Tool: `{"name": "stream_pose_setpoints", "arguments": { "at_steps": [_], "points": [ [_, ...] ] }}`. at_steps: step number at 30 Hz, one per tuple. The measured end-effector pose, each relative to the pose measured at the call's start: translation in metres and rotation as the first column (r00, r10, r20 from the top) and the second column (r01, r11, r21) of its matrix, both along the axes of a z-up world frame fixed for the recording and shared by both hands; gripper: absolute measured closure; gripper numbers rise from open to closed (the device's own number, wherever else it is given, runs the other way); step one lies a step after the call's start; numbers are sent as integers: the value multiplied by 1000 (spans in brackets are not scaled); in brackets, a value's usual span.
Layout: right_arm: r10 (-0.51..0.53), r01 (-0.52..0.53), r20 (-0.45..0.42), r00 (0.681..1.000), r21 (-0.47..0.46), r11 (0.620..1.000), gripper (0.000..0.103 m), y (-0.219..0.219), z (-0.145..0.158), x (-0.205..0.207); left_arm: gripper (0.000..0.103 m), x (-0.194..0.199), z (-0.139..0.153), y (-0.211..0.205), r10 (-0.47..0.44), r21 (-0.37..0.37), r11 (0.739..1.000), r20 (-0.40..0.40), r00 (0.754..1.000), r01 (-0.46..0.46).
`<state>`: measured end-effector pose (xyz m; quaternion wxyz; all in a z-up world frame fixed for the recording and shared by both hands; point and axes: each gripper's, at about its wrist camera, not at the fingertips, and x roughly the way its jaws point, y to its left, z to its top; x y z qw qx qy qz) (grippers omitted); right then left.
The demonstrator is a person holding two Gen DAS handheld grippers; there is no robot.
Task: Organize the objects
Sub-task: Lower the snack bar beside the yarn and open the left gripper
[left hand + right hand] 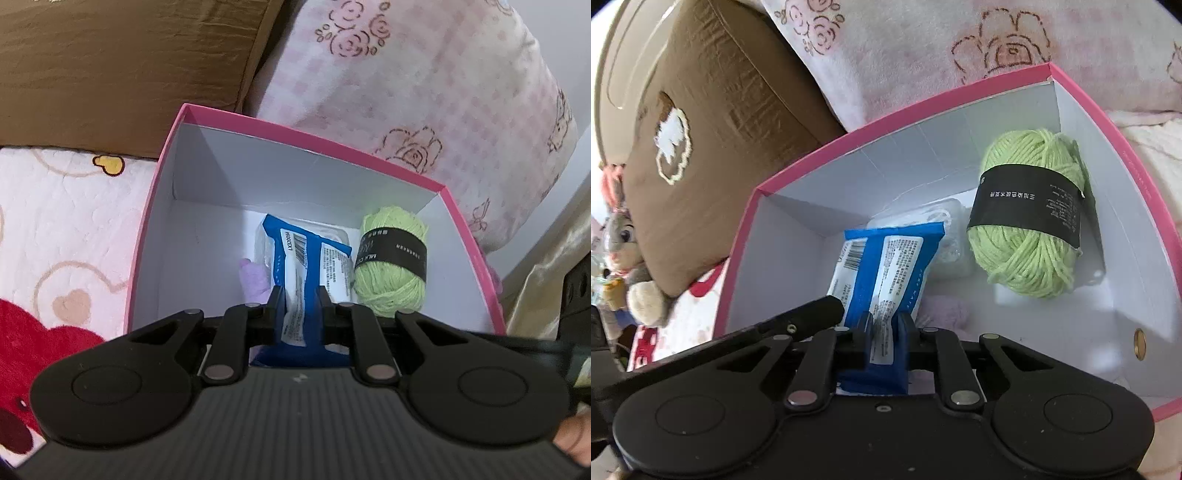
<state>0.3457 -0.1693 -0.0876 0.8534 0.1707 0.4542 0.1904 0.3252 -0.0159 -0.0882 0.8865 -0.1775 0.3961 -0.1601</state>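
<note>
A pink box (pixel 306 138) with white inner walls lies open on a bed. Both of my grippers reach into it. A blue and white packet (pixel 295 254) with a barcode is pinched at its near end by my left gripper (pixel 300 299), which is shut on it. In the right wrist view my right gripper (pixel 885 325) is shut on the near edge of the same packet (pixel 886 258). A ball of green yarn (pixel 1030 225) with a black band lies at the box's right side. A clear plastic pack (pixel 947 221) and a lilac soft item (pixel 253 280) lie partly under the blue packet.
A brown cushion (pixel 110 66) and a pink floral blanket (pixel 424 92) press against the box's far sides. A quilt (pixel 55 240) with red and heart patterns lies to the left. A plush rabbit (pixel 622 236) sits at the far left. The box floor's left half is bare.
</note>
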Motion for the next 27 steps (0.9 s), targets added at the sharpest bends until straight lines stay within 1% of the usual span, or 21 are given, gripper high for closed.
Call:
{"name": "stream_pose_setpoints", "arguments": {
  "at_steps": [5,7,9,11,13,15,17,19,21,25,27],
  "points": [
    [-39,39,-5,999,-15,999,87,5,2,5,89,1,0,6,9,-29,1000,-1,1000,-9],
    [-44,43,-3,999,-28,999,88,8,1,7,89,0,1,5,12,-16,1000,10,1000,-12],
    [-53,52,-2,999,-38,998,88,9,1,7,89,0,3,4,15,-18,1000,14,1000,-15],
    [-50,50,11,999,-59,997,88,11,3,4,89,0,4,3,25,2,1000,20,999,-25],
    [-30,32,32,999,-76,997,84,12,9,-2,89,-2,7,3,33,9,999,15,999,-33],
    [-7,15,73,997,-108,994,83,11,18,-10,88,-5,10,4,33,-4,999,-4,999,-33],
    [35,-15,114,993,-174,985,81,13,31,-20,85,-8,15,4,21,-5,1000,-34,999,-21],
    [91,-54,149,985,-236,970,77,14,46,-31,85,-13,24,1,11,30,1000,-56,998,-9],
    [134,-83,174,976,-272,959,74,12,60,-42,81,-21,35,-2,8,65,998,-51,999,-5],
    [195,-124,211,958,-306,944,69,4,93,-63,74,-40,58,-3,-22,71,997,-55,998,25],
    [216,-141,222,951,-311,940,67,-1,109,-74,66,-50,73,-3,-25,90,996,-44,999,29]
  ]
}}
